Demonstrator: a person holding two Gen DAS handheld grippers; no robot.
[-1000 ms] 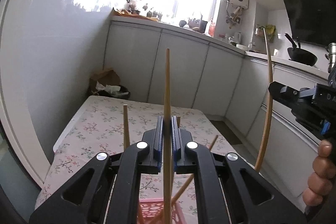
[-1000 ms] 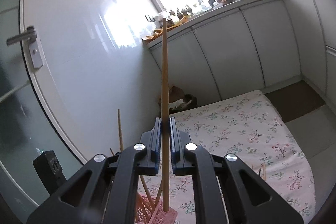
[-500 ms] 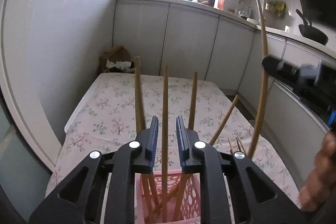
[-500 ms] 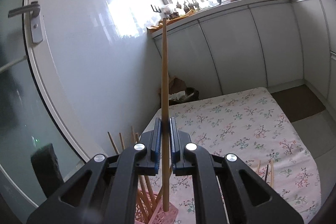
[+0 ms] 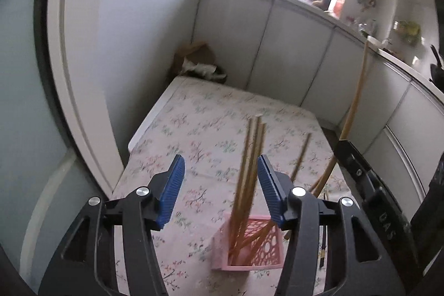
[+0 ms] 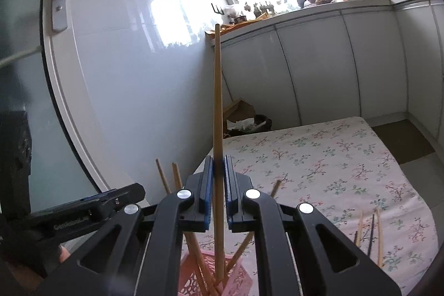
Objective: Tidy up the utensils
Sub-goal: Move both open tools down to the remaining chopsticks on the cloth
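Observation:
A pink lattice basket (image 5: 247, 247) stands on the floral tablecloth (image 5: 211, 124) with several wooden chopsticks (image 5: 251, 162) leaning upright in it. My left gripper (image 5: 220, 160) hangs over it and its jaws are opening. The chopsticks rise between the blue pads, close to the right one, and neither pad presses on them. My right gripper (image 6: 218, 160) is shut on one long wooden chopstick (image 6: 217, 90), held upright, its lower tip just over the basket (image 6: 238, 279). In the left wrist view that gripper (image 5: 344, 142) and its chopstick (image 5: 358, 90) sit at the right.
Loose chopsticks (image 6: 371, 235), one of them dark, lie on the cloth to the right of the basket. A cardboard box and a bin of rubbish (image 5: 199, 63) sit past the table's far end. White cabinets line the back and right; a door with a handle (image 6: 55, 2) is on the left.
The left jaws have let go of their chopstick, which now stands in the basket, and have spread apart while tipping downward. The right gripper has carried its chopstick down toward the basket.

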